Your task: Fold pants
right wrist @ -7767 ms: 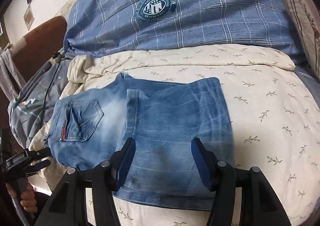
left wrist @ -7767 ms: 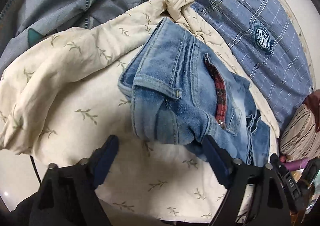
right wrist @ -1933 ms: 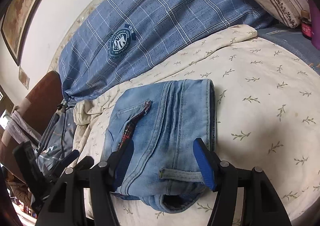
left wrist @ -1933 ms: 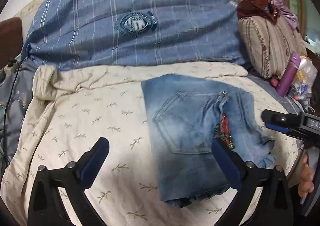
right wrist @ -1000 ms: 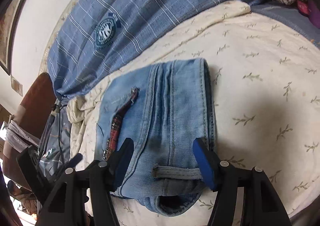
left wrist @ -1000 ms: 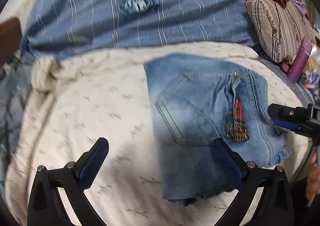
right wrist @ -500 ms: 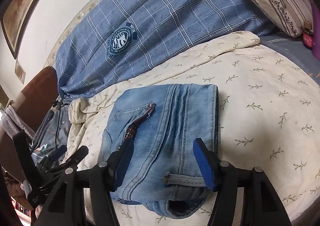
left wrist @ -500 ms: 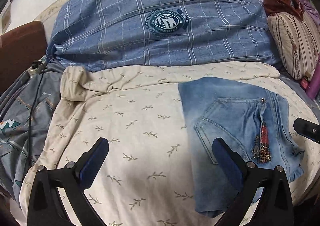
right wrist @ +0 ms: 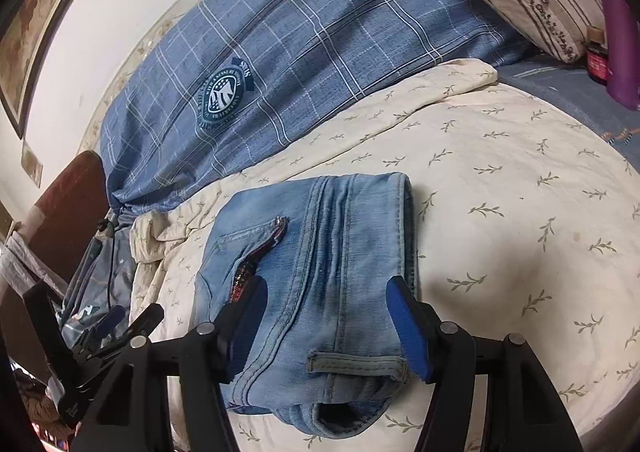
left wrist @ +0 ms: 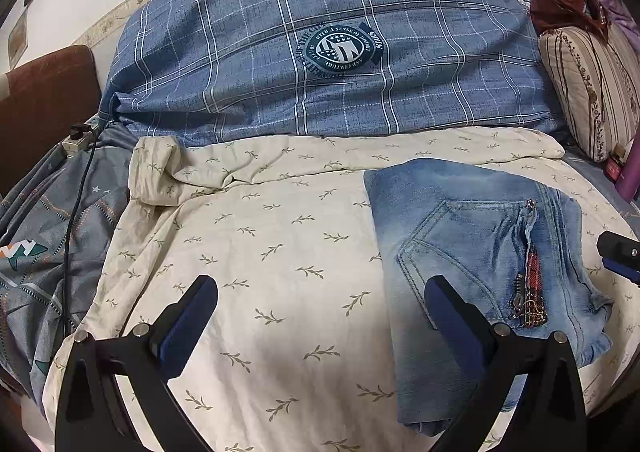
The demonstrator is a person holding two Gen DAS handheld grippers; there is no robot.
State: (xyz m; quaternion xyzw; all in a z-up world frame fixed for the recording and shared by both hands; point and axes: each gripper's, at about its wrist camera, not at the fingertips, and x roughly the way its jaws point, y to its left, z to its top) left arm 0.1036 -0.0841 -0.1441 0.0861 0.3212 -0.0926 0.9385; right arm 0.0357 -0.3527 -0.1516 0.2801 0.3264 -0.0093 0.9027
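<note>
Lying folded: one jeans (right wrist: 320,264) (two open tongs (left wrist: 320,316)).

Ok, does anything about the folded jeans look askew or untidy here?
Mostly neat. The folded jeans lie flat on the leaf-print sheet, but the waistband end gapes open and a frayed edge sticks out.

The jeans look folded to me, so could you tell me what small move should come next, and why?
Probably just draw both grippers back: the jeans lie as a compact folded bundle on the cream sheet, and the left gripper and right gripper are open, gripping nothing.
</note>
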